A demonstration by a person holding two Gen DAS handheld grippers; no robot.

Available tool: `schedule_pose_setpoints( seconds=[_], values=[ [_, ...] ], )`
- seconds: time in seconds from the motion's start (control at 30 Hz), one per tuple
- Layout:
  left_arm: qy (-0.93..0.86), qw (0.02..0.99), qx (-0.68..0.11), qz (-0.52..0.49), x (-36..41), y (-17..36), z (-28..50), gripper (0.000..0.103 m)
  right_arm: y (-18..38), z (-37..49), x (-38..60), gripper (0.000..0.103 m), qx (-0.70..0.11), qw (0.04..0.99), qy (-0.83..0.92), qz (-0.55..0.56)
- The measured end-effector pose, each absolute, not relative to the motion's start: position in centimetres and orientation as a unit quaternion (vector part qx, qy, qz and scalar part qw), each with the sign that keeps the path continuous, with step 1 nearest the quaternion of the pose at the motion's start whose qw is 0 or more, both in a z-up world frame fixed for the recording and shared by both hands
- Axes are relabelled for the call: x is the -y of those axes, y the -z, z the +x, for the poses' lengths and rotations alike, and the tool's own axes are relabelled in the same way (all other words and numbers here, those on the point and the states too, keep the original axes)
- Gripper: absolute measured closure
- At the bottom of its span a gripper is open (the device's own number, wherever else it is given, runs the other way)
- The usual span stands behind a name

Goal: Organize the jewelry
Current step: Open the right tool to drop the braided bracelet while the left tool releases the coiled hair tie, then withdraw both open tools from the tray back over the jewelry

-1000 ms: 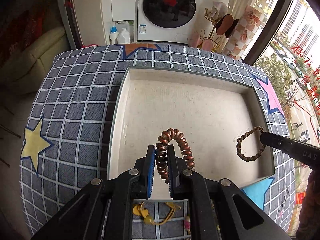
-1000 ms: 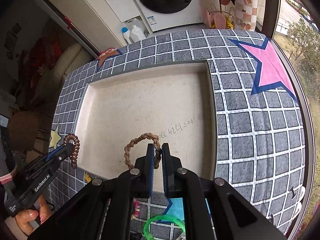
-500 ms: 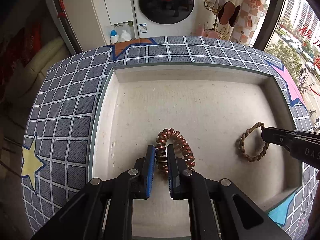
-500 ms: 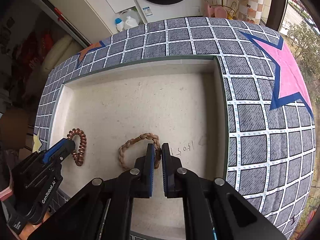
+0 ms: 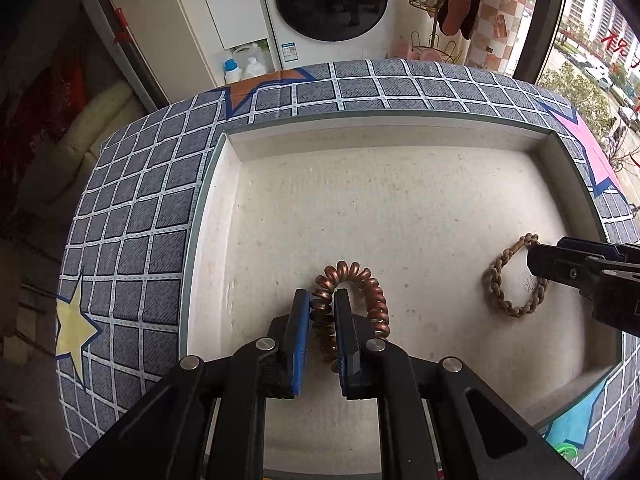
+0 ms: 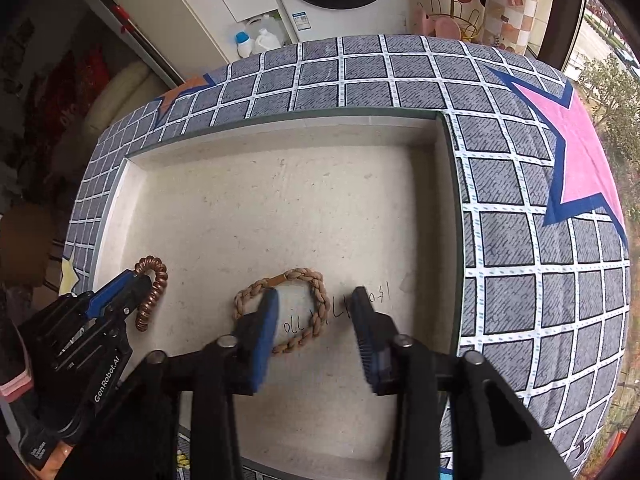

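Braid let go in the tray
The right gripper has just opened off the braid, now lying flat; the left gripper still pinches the coil above the tray floor.

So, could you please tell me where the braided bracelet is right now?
In the right wrist view the braided bracelet lies on the tray floor between the open right gripper fingers, right of the copper coil.

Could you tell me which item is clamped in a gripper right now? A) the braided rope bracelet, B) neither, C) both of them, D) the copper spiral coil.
D: the left gripper is shut on the copper spiral coil, while the braided rope bracelet lies loose on the tray between the right gripper's open pads.
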State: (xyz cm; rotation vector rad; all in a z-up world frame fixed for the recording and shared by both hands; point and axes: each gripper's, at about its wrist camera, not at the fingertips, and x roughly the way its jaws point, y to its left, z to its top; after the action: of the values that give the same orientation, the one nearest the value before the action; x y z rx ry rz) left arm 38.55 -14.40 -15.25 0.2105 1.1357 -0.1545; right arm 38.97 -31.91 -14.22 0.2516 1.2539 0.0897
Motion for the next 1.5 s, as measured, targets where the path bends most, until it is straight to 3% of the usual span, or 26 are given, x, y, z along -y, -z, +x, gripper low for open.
schedule_pose_setpoints(
  seconds=[0.17,0.2,0.23,0.27,0.63,0.7,0.77,0.9,1.2,1.5],
  values=[
    [0.080,0.836,-0.536,0.085,14.1,15.0,38.6,0.078,13.5,38.5,32.6,0.056,-0.577,0.804,-0.039,0.142],
    [0.081,0.836,-0.536,0.083,14.1,15.0,38.6,0.069,13.2,38.4,32.7,0.056,-0.574,0.805,-0.039,0.145],
    [0.080,0.837,-0.535,0.082,14.0,14.9,38.6,0.017,12.9,38.4,32.7,0.056,-0.572,0.806,-0.038,0.148],
    [0.069,0.840,-0.531,0.083,13.9,14.7,38.5,0.000,12.7,38.3,32.8,0.055,-0.569,0.807,-0.038,0.151],
    [0.068,0.859,-0.500,0.092,13.2,12.1,36.6,0.000,11.3,36.5,32.7,0.052,-0.563,0.808,-0.039,0.168],
    [0.062,0.859,-0.500,0.094,12.7,11.6,35.7,0.000,11.1,35.8,32.4,0.035,-0.565,0.806,-0.044,0.169],
    [0.059,0.857,-0.504,0.093,11.9,11.3,34.5,0.000,10.9,34.7,32.2,0.027,-0.566,0.805,-0.050,0.172],
    [0.064,0.852,-0.513,0.084,10.2,11.3,31.4,0.000,10.5,32.2,31.7,0.022,-0.573,0.800,-0.051,0.169],
    [0.050,0.823,-0.562,0.063,6.5,13.5,23.1,0.000,9.8,25.8,30.4,0.022,-0.584,0.793,-0.046,0.165],
    [0.042,0.800,-0.595,0.059,4.5,15.5,17.7,0.000,12.6,19.9,29.8,0.022,-0.629,0.763,-0.009,0.147]
  ],
)
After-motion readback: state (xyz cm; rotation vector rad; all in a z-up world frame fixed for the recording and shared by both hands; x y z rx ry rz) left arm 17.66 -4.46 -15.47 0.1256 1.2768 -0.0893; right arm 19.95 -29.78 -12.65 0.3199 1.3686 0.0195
